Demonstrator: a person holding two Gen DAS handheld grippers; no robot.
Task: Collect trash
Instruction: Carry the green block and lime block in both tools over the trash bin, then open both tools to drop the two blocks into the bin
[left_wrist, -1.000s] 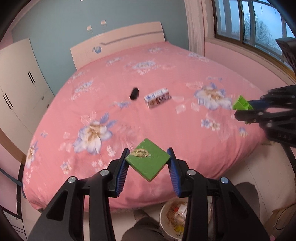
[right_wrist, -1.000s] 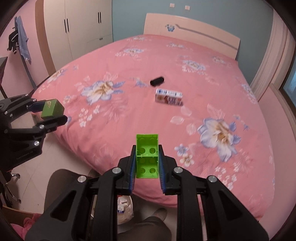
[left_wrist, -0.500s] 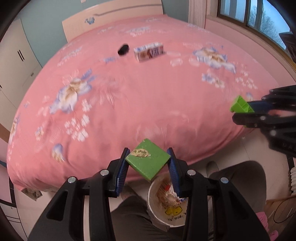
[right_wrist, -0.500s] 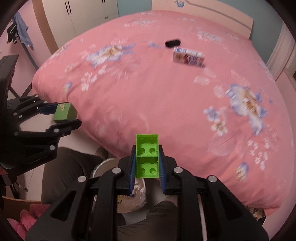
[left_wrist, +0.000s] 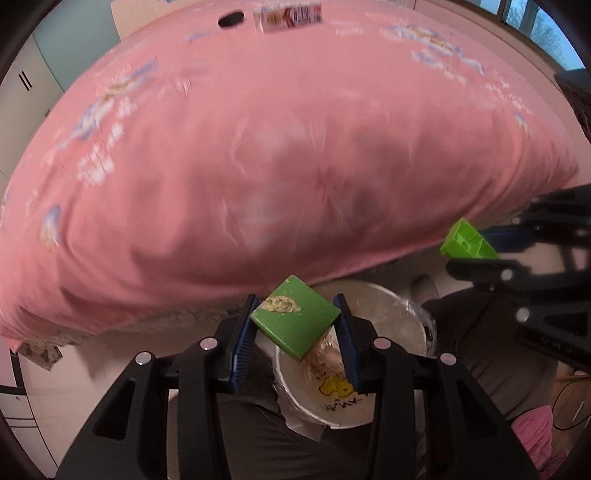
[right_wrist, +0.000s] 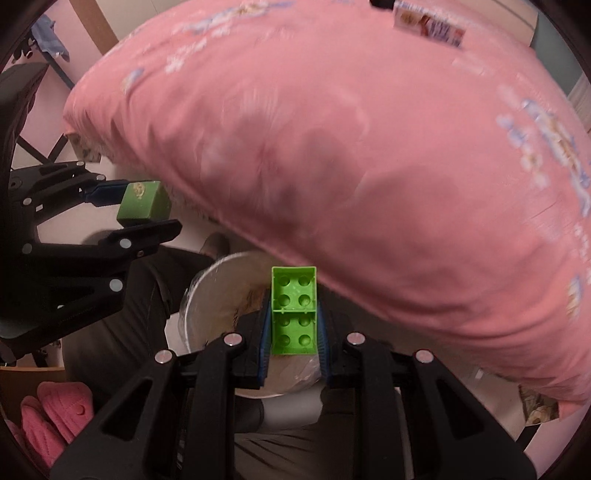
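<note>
We see both grippers as matt black moulded plastic with bright metal pins and ribbed blue pads (left_wrist: 242, 339). The dark green block (left_wrist: 295, 320) looks matt, with a rough crusty yellowish patch on its top face. The light green brick (right_wrist: 294, 310) is smooth, slightly glossy plastic with round sockets. The bin (left_wrist: 391, 314) carries a glossy clear plastic liner. The bedspread (left_wrist: 258, 166) is soft, matt, creased pink cloth.

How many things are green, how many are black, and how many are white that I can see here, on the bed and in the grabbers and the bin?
Green: 2, the dark green block and the bright green brick.
Black: 1, the small black thing on the bed.
White: 2, the carton and the bin.
Total: 5
</note>
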